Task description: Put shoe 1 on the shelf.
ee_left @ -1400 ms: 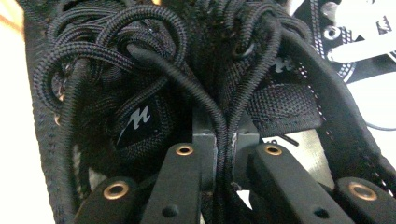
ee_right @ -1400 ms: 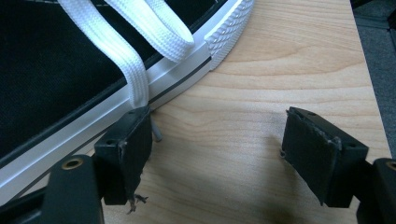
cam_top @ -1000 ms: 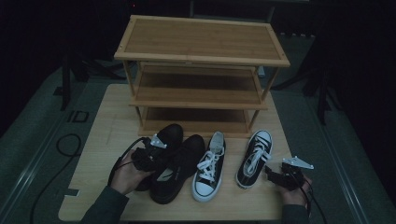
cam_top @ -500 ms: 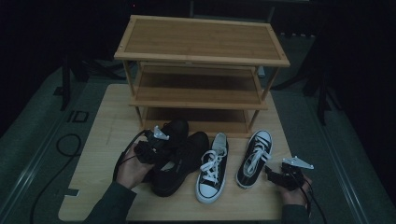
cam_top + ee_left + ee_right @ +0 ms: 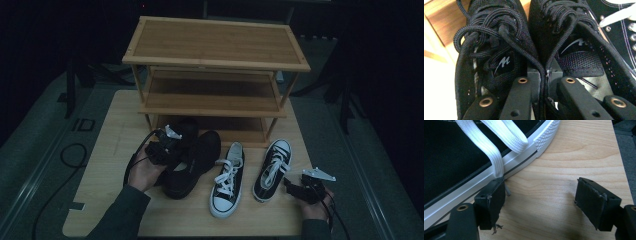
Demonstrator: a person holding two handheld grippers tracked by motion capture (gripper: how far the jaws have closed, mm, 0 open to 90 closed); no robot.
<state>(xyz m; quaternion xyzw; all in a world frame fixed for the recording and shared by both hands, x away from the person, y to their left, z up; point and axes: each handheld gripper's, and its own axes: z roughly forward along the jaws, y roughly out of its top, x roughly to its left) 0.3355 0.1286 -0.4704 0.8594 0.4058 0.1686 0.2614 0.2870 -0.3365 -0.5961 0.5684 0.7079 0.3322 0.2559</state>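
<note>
A pair of black lace-up shoes point(image 5: 197, 165) lies side by side in front of the wooden shoe rack point(image 5: 215, 47). My left gripper point(image 5: 167, 145) is shut on the pair. In the left gripper view one jaw is inside each shoe, and my left gripper point(image 5: 543, 82) pinches the two touching inner walls between the left shoe point(image 5: 491, 37) and the right shoe point(image 5: 574, 50). Two black-and-white sneakers point(image 5: 227, 180) point(image 5: 272, 167) lie to the right. My right gripper point(image 5: 295, 187) rests open on the board beside the right sneaker point(image 5: 454, 152), with my right gripper point(image 5: 541, 202) holding nothing.
The rack has three wooden shelves, and the lowest shelf point(image 5: 220, 127) is just beyond the black shoes' toes. The wooden board point(image 5: 115, 130) lies on a dark floor mat. A white lace point(image 5: 496, 137) hangs over the sneaker's sole near my right gripper's left jaw.
My left hand has carried the black pair away from me toward the rack and slightly upward. The right hand and both sneakers have stayed put.
</note>
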